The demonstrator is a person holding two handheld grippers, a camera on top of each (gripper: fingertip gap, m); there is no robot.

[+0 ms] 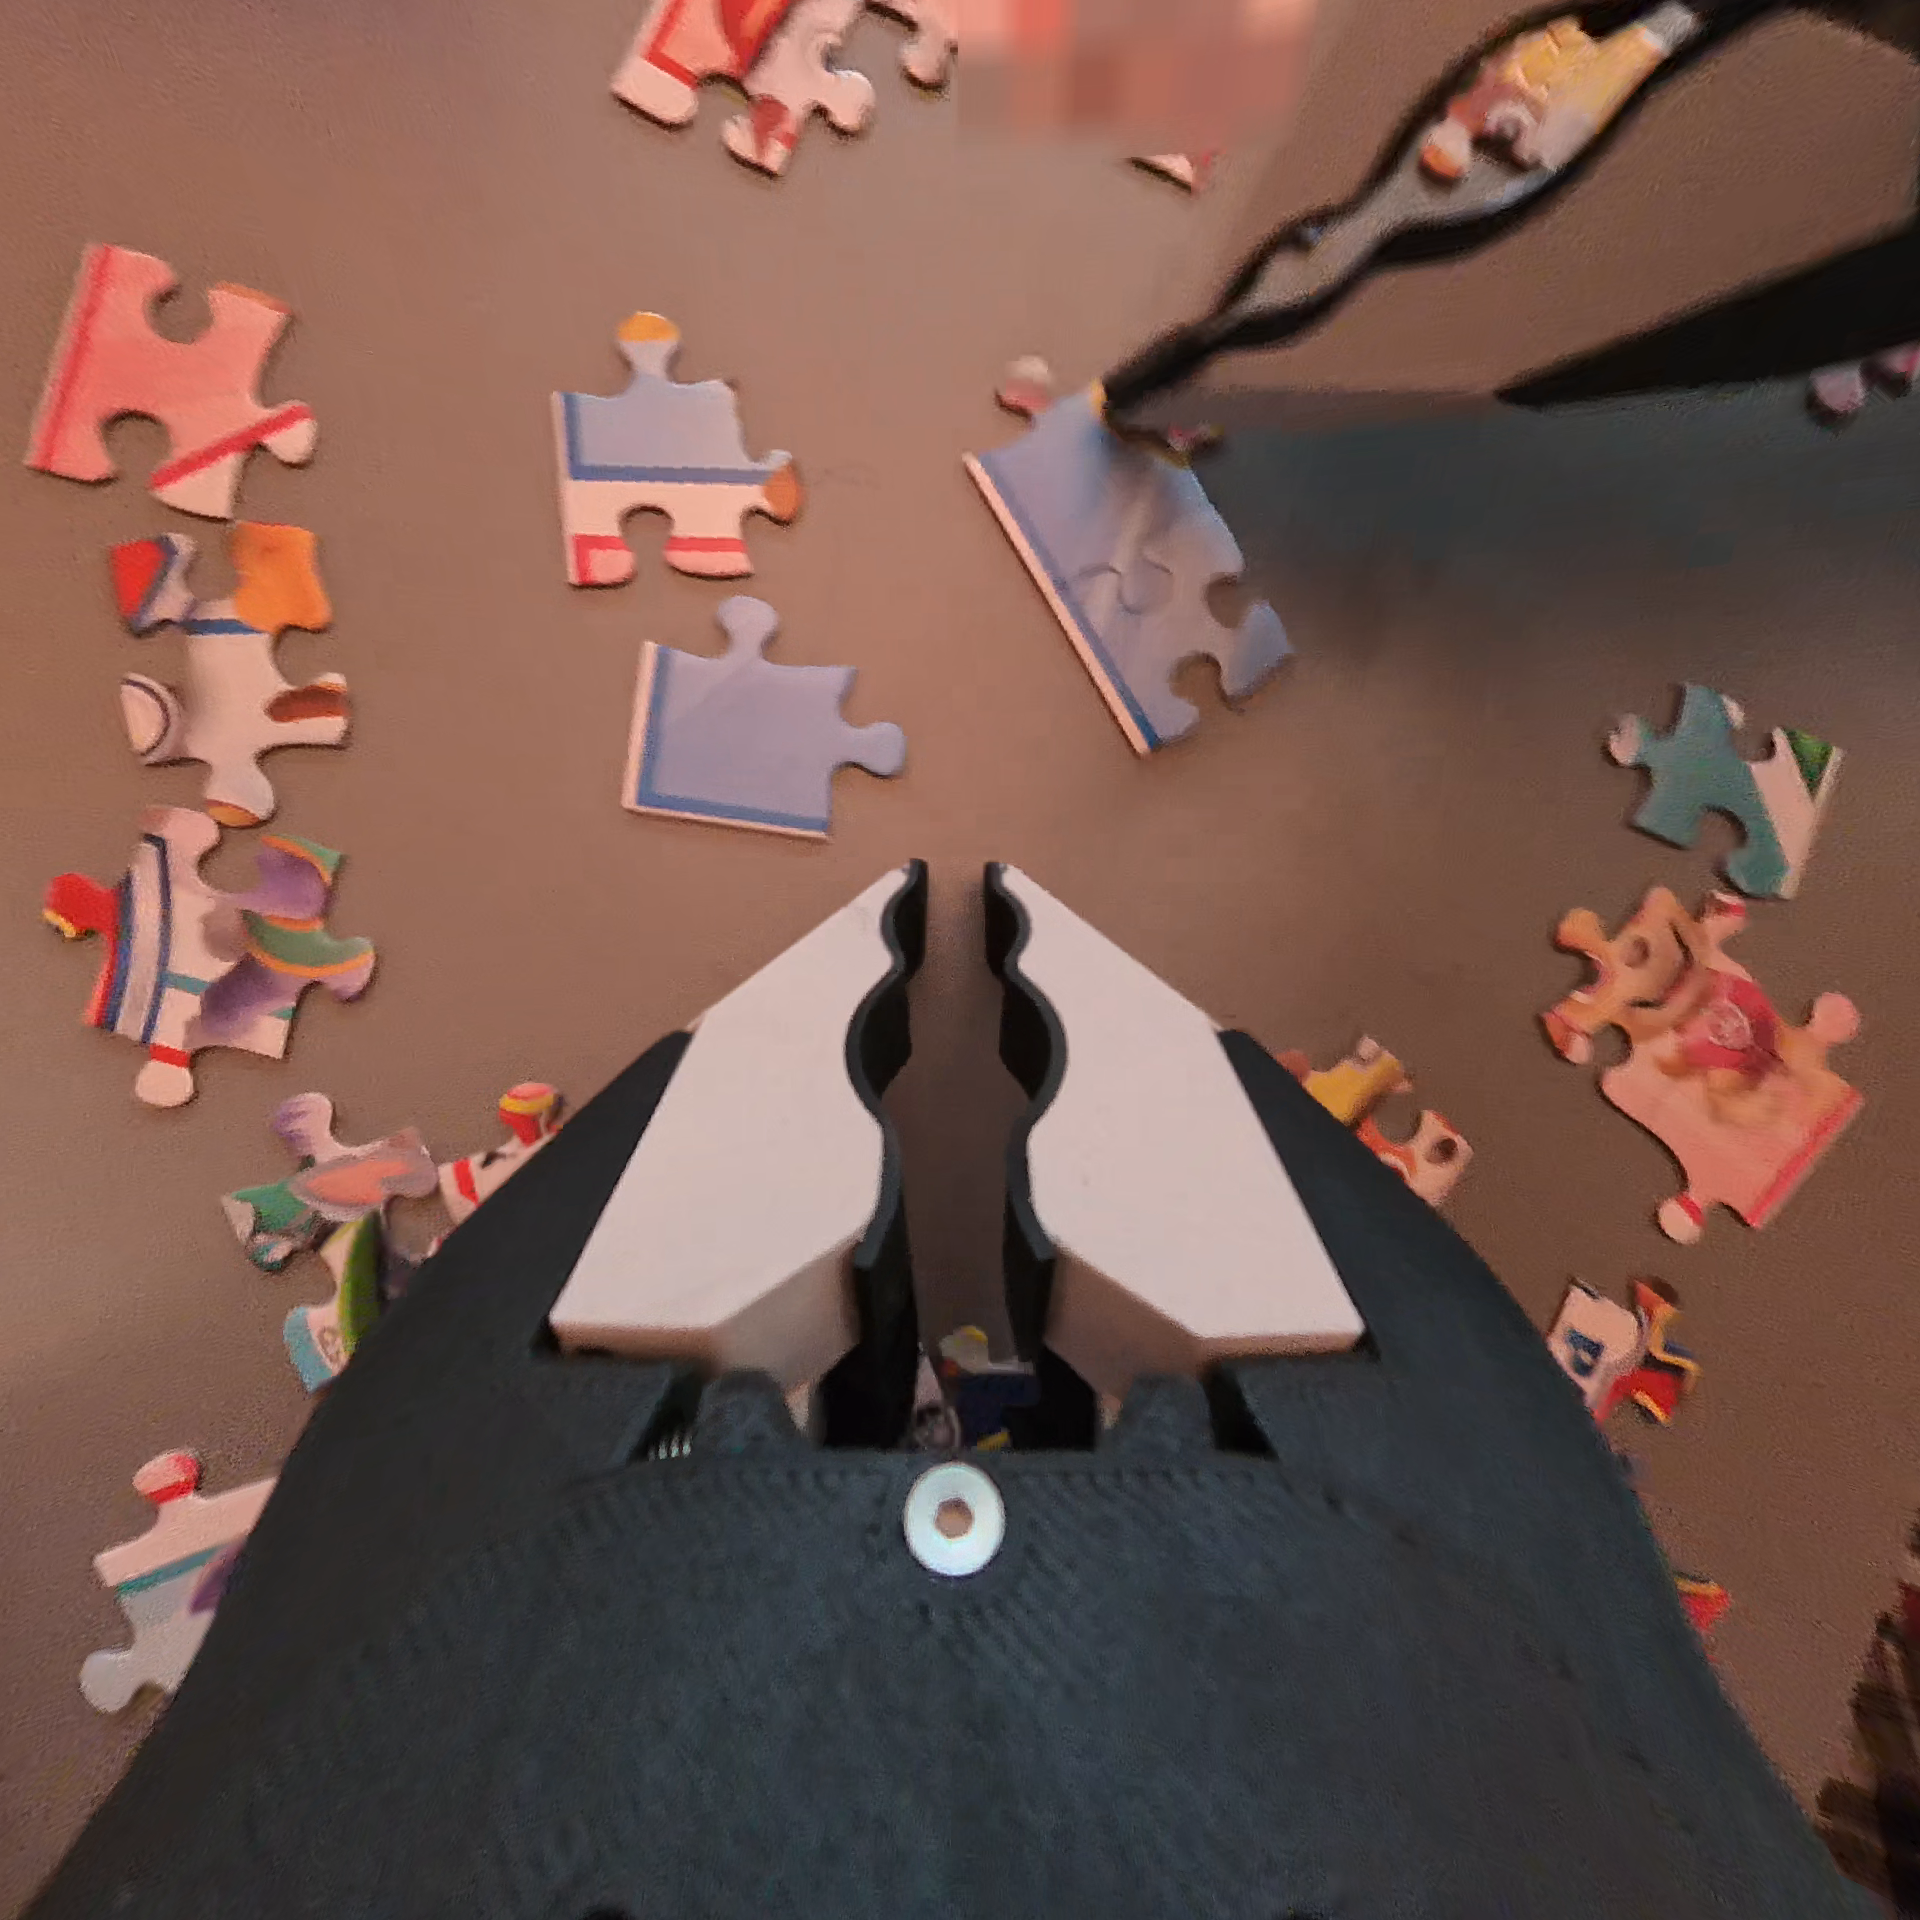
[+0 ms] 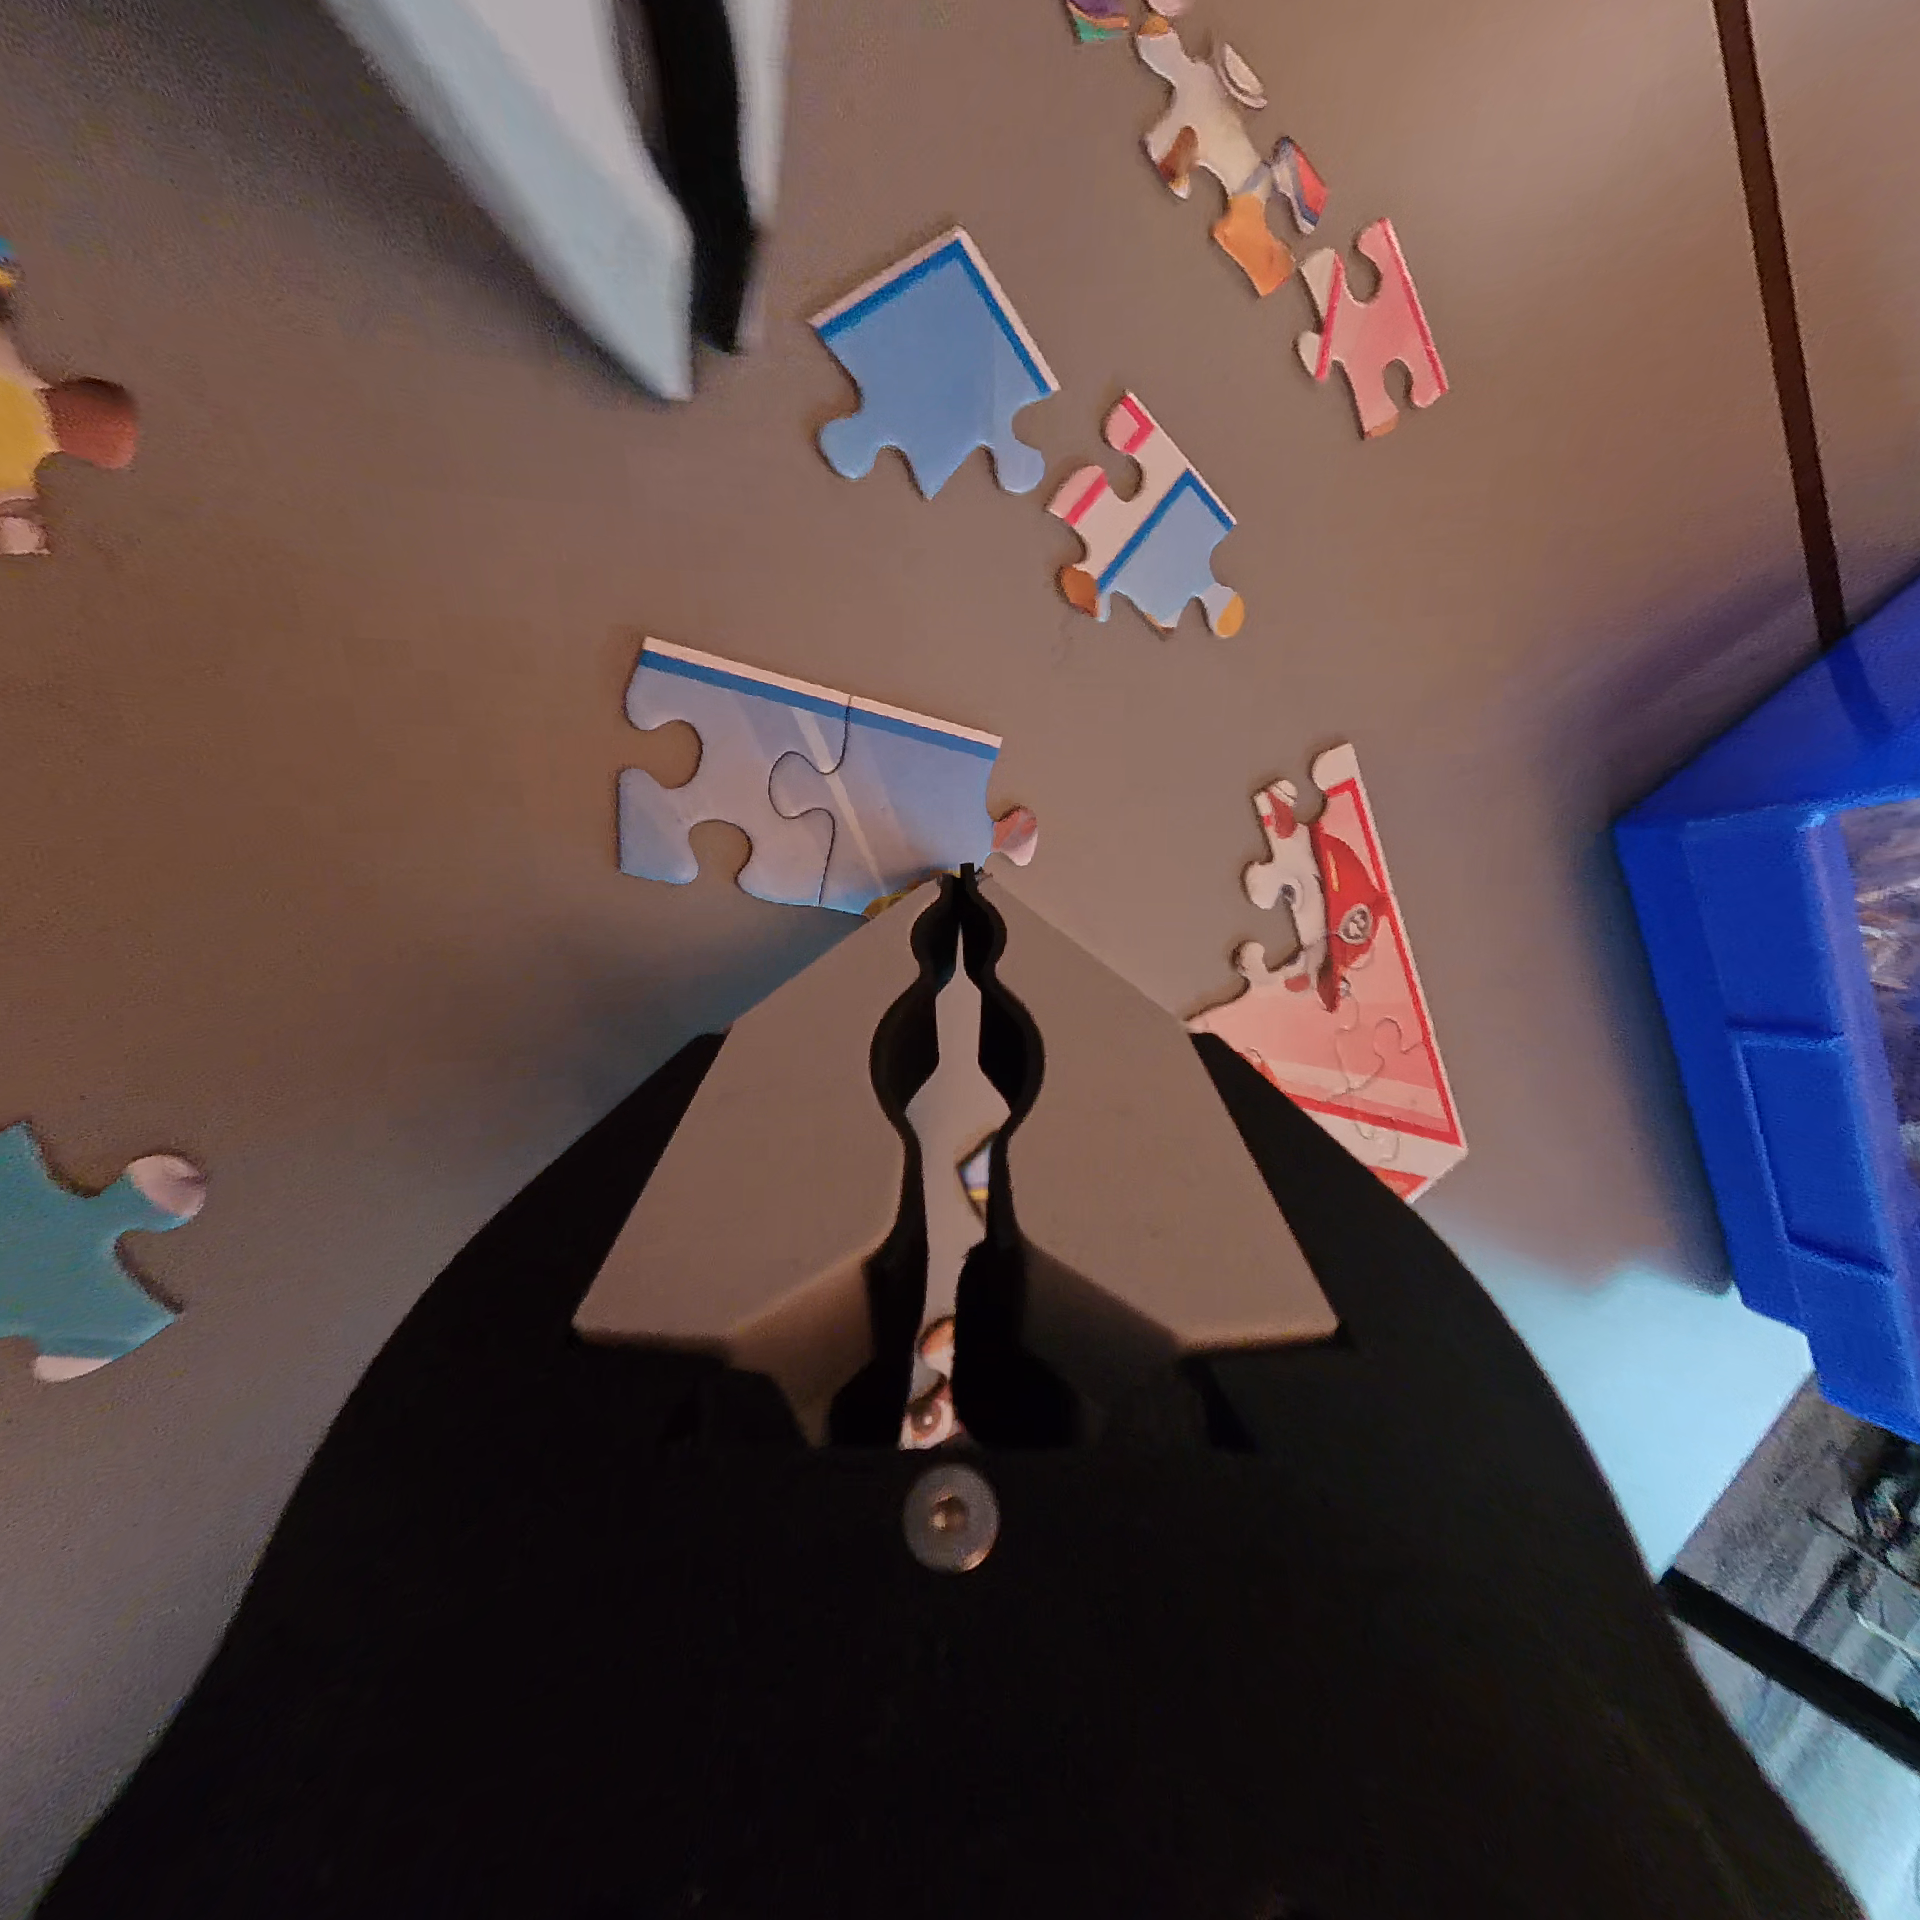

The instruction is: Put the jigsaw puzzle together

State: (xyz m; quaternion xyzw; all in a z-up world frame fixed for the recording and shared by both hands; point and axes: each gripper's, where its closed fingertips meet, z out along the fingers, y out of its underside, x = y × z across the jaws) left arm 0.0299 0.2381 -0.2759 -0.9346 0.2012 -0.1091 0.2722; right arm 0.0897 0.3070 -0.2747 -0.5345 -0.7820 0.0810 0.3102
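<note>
the surface is a plain grey-brown tabletop (image 1: 436, 187), matte and flat, scattered with loose jigsaw pieces. nearest in the left wrist view, the left gripper (image 1: 954, 868) hangs above bare table with its black-lined fingers a narrow gap apart and nothing between them. just beyond its tips lies a blue corner piece (image 1: 743, 732), and past that a blue and white piece with red marks (image 1: 665, 468); the two lie near each other but apart. to the left a loose column of colourful pieces runs up the table, with a pink piece (image 1: 166, 384) at its far end. to the right sit a teal piece (image 1: 1730, 790) and a pink and orange piece (image 1: 1704, 1049), well apart from the middle. the open room for moving is the bare strip straight ahead of the left gripper and the stretch right of the joined pair. in the right wrist view, the right gripper (image 2: 964, 878) has its tips pinched together on the near edge of a joined pair of blue edge pieces (image 2: 805, 784), which lies flat or nearly so on the table. right of it lies a joined red-bordered section (image 2: 1351, 997). farther right the table ends at a dark edge strip (image 2: 1782, 312), and a blue plastic bin (image 2: 1766, 1039) stands beyond that edge, closing that side.
</note>
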